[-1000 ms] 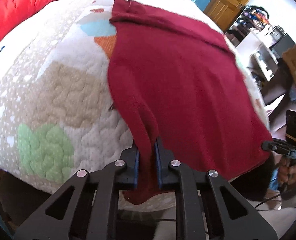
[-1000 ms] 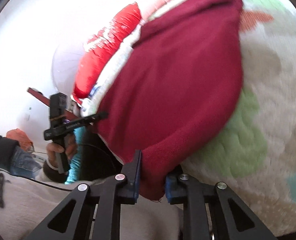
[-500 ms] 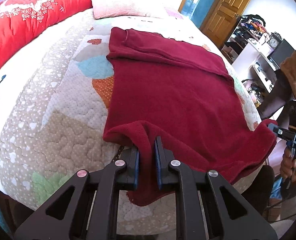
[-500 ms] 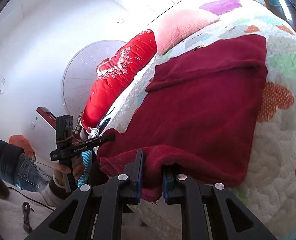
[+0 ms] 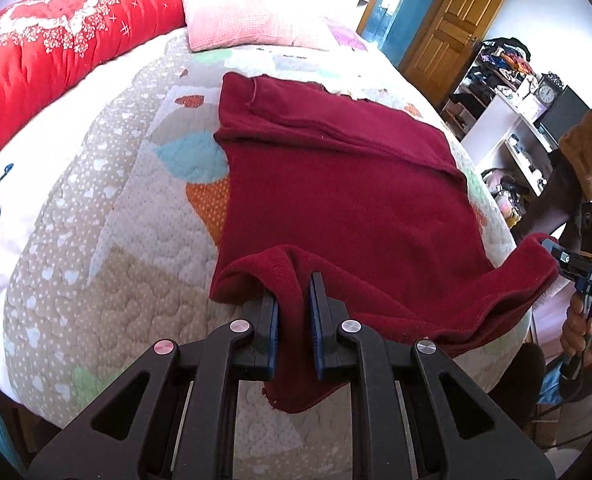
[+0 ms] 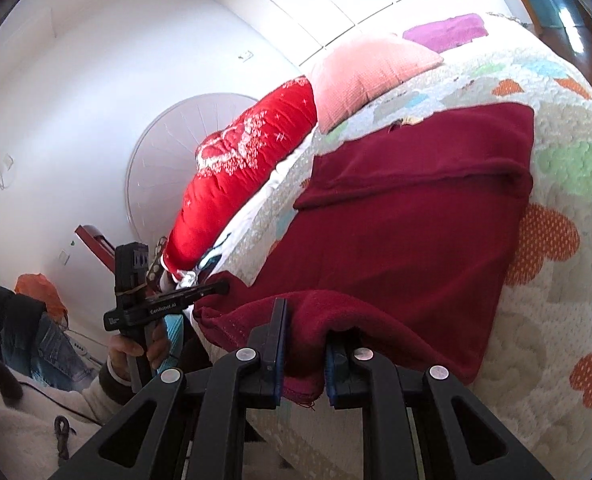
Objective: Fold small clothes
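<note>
A dark red garment [image 5: 336,192] lies spread on a patchwork quilt [image 5: 127,240], its far part folded over in a band. My left gripper [image 5: 293,312] is shut on the garment's near left corner, lifted above the quilt. My right gripper [image 6: 302,344] is shut on the near right corner of the garment [image 6: 396,240], also lifted. The hem hangs slack between the two. Each gripper shows in the other's view: the right gripper [image 5: 576,268] at the far right, the left gripper [image 6: 211,290] at the left.
A red bolster [image 5: 55,60] and a pink pillow [image 5: 251,20] lie at the head of the bed. A wooden door [image 5: 452,32] and cluttered white shelves [image 5: 508,116] stand to the right. A white wall [image 6: 95,80] shows in the right wrist view.
Both grippers have lifted the near hem off the bed edge and carried it forward over the garment. The cloth between them has gone slack and bunched.
</note>
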Demonstrator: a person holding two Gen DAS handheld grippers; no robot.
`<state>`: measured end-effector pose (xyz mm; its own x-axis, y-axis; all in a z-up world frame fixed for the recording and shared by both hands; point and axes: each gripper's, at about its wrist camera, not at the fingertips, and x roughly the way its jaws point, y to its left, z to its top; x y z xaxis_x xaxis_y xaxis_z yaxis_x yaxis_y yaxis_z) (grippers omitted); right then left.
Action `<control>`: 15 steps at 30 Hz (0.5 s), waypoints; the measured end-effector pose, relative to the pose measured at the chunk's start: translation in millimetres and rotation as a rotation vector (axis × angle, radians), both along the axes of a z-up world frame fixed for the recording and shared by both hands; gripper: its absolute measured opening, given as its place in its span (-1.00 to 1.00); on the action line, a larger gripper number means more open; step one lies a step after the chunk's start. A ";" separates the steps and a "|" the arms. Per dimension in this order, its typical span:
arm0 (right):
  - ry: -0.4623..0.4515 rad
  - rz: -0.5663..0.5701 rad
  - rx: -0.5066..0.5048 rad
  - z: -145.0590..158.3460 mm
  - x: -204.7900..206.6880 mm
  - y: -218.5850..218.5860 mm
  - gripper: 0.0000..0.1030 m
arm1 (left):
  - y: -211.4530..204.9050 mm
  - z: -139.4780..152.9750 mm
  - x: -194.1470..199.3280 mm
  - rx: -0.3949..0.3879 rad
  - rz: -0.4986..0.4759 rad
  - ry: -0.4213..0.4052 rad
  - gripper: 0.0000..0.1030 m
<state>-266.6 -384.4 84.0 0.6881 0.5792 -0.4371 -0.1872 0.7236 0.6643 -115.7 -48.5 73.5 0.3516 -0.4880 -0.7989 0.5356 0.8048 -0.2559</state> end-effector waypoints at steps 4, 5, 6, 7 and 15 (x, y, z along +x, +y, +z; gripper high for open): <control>-0.023 -0.011 0.002 1.8 3.8 -5.1 -0.72 | -6.2 3.5 8.7 -0.009 0.006 -0.014 -0.77; -0.027 -0.014 0.000 1.9 5.7 -6.2 -0.72 | -7.9 4.3 11.3 -0.011 0.008 -0.017 -0.77; -0.029 -0.023 -0.001 2.3 7.6 -3.6 -0.72 | -9.6 5.2 14.2 -0.013 0.011 -0.021 -0.77; -0.033 -0.029 0.002 2.4 9.2 -5.3 -0.73 | -10.7 6.2 16.9 -0.016 0.013 -0.023 -0.77; -0.061 -0.073 0.028 9.8 15.8 -14.8 -0.73 | -18.2 16.1 37.8 -0.055 0.028 -0.038 -0.77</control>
